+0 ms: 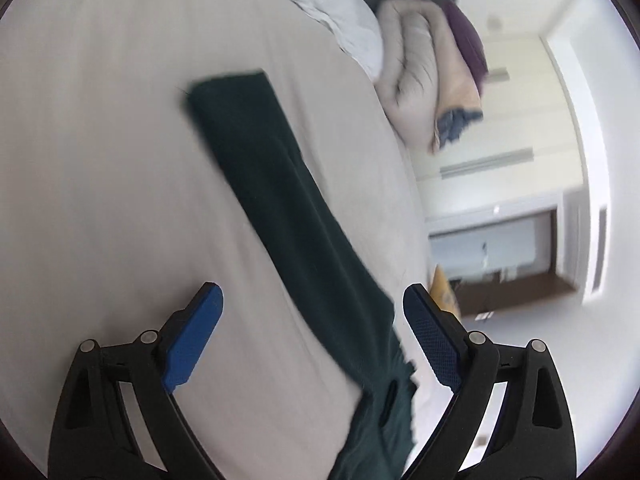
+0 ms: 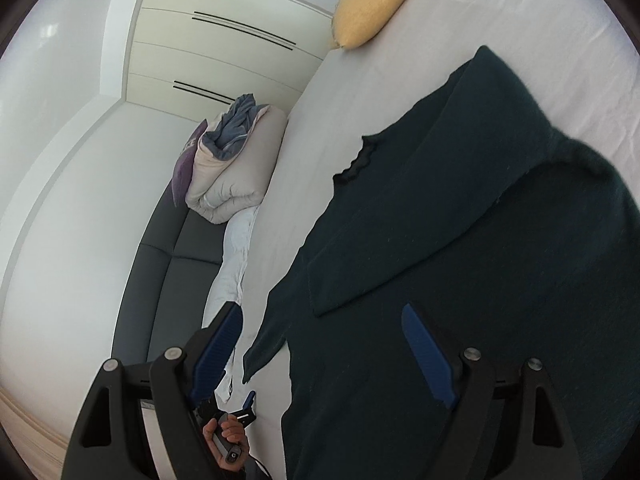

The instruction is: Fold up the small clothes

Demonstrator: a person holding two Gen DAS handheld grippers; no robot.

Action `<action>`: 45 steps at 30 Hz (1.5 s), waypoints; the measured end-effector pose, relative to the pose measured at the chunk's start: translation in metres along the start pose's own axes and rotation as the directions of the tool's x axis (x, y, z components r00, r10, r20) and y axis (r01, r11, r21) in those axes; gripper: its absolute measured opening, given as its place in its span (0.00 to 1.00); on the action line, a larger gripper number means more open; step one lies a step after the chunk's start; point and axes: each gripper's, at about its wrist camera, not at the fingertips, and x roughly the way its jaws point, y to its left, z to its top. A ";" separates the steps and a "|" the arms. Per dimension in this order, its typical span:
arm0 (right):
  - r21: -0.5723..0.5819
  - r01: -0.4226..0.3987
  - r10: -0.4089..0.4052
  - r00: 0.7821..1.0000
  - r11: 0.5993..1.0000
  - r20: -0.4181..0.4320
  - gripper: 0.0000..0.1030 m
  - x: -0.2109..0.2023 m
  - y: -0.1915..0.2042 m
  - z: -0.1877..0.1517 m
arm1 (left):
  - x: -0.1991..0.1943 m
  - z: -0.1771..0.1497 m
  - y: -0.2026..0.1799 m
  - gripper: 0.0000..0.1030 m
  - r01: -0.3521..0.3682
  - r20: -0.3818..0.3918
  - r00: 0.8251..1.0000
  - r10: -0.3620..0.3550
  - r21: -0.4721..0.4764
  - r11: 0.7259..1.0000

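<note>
A dark green knitted top lies flat on the white bed sheet, with one sleeve folded across its body. In the left wrist view a long sleeve of the top stretches diagonally over the sheet and runs down between the fingers. My left gripper stands open above it, and neither blue pad touches the cloth. My right gripper is open too, hovering over the top's near edge with nothing gripped. A hand holding the other gripper's handle shows at the bottom of the right wrist view.
A yellow cushion lies at the bed's far end. A rolled beige duvet with blue and purple cloth, and a white pillow, sit against the dark headboard. White wardrobe doors stand beyond the bed edge.
</note>
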 end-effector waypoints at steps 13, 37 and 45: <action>-0.058 -0.001 -0.002 0.999 0.998 -0.054 0.83 0.037 0.040 -0.033 | 0.037 0.075 0.036 0.79 0.042 0.072 0.997 -0.029 -0.191 0.981; -0.005 0.005 -0.005 0.999 1.000 0.034 0.83 0.004 -0.009 -0.019 | 0.160 -0.195 -0.260 0.08 0.015 -0.099 0.984 0.150 0.876 0.482; -0.016 0.038 -0.039 0.999 0.999 -0.011 0.83 0.025 -0.016 0.017 | 0.207 -0.386 -0.206 0.08 0.071 -0.090 0.944 0.317 0.995 0.073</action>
